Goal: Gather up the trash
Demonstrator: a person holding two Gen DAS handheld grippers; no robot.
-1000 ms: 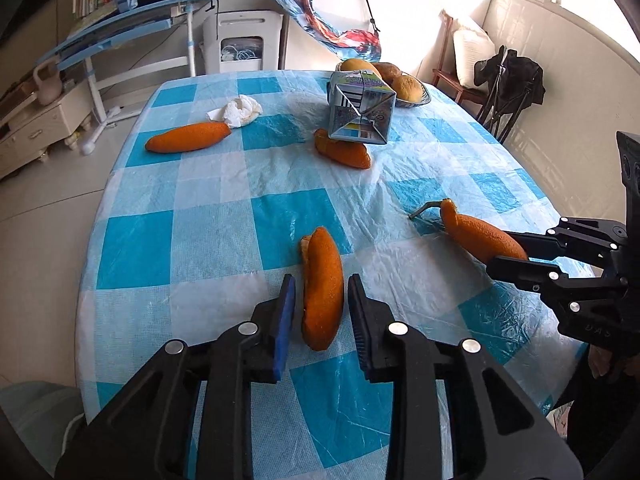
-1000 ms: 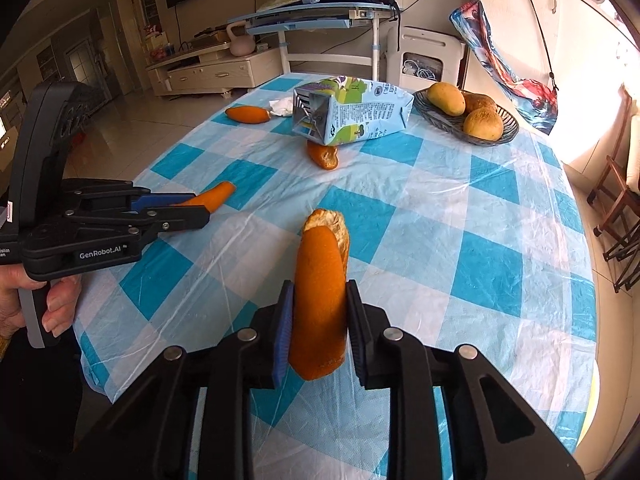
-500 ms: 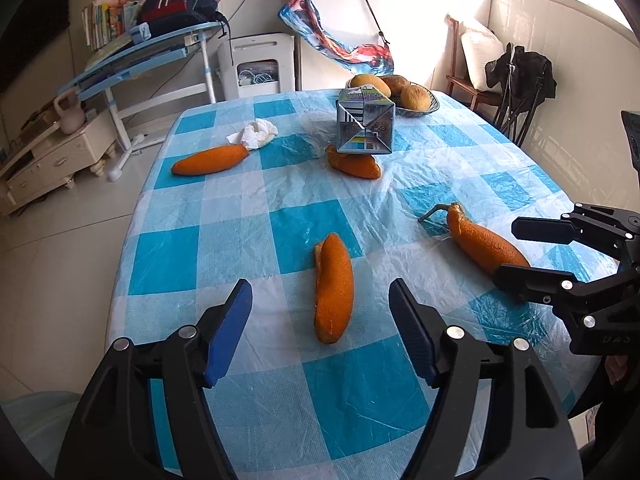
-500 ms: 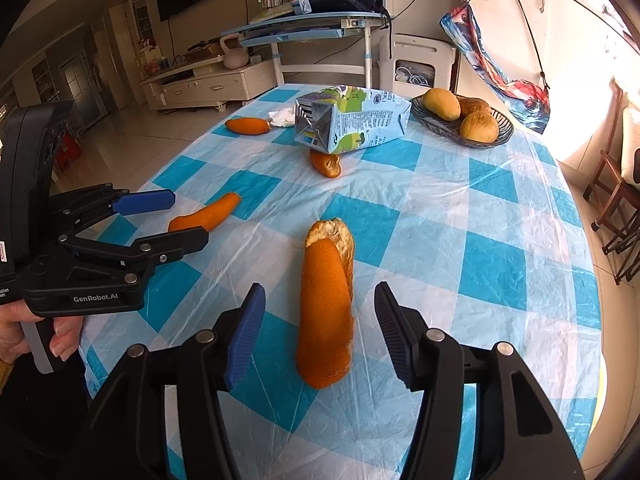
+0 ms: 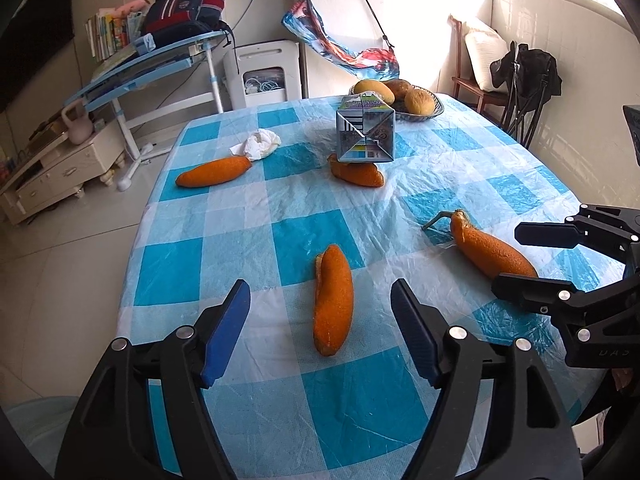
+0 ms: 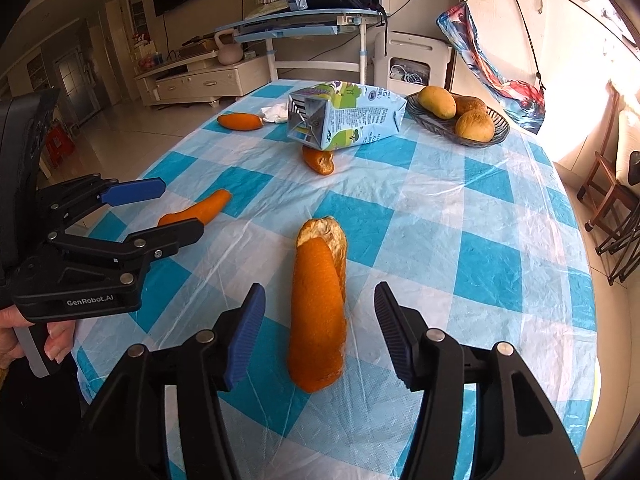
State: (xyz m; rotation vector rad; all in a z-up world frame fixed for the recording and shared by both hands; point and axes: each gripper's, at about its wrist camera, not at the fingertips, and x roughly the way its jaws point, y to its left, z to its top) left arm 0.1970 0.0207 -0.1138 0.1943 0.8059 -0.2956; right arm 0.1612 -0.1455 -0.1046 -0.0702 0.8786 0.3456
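Looking along the left gripper (image 5: 320, 328), its blue pads stand wide apart with nothing pressed; an orange peel (image 5: 333, 300) lies lengthwise on the checked worktop (image 5: 224, 248) between them, untouched; the worktop's left edge curves close by, with bare cloth ahead; farther off rest another peel (image 5: 212, 171), a crumpled tissue (image 5: 261, 143) and a toppled carton (image 5: 366, 130) lying on a third peel (image 5: 356, 173).

Turning to the right gripper (image 6: 320, 330), its jaws also stand apart around a second long peel (image 6: 318, 312), neither pad touching; open cloth lies to the right; a wire basket (image 6: 434, 126) near the far edge holds three mangoes (image 6: 437, 101).
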